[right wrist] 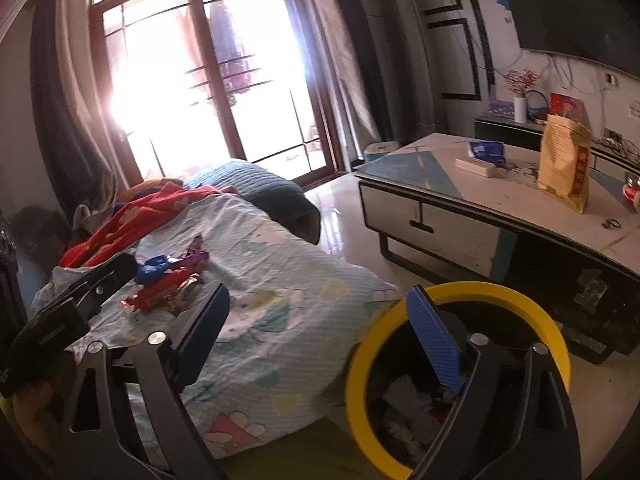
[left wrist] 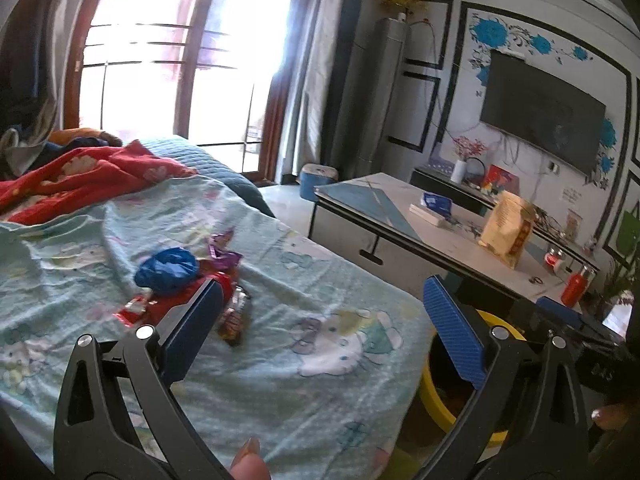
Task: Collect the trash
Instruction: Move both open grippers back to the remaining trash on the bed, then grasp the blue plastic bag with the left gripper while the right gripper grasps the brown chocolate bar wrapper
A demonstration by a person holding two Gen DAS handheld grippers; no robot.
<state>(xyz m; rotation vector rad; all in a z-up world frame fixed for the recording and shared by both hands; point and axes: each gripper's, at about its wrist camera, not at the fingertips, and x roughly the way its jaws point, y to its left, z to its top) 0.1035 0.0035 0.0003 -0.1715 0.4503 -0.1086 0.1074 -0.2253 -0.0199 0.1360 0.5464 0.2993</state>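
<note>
Both hand-held grippers, left (left wrist: 324, 328) and right (right wrist: 320, 344), gape wide, empty.

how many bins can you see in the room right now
2. A yellow-rimmed bin stands on the floor beside the bed, with trash inside. A blue bin with a pale lid stands by the window curtain. Others may be hidden.

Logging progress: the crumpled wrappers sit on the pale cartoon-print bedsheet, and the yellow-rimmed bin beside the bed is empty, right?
Not empty: the right wrist view shows paper scraps inside the yellow-rimmed bin. The crumpled wrappers do sit on the pale cartoon-print bedsheet.
</note>
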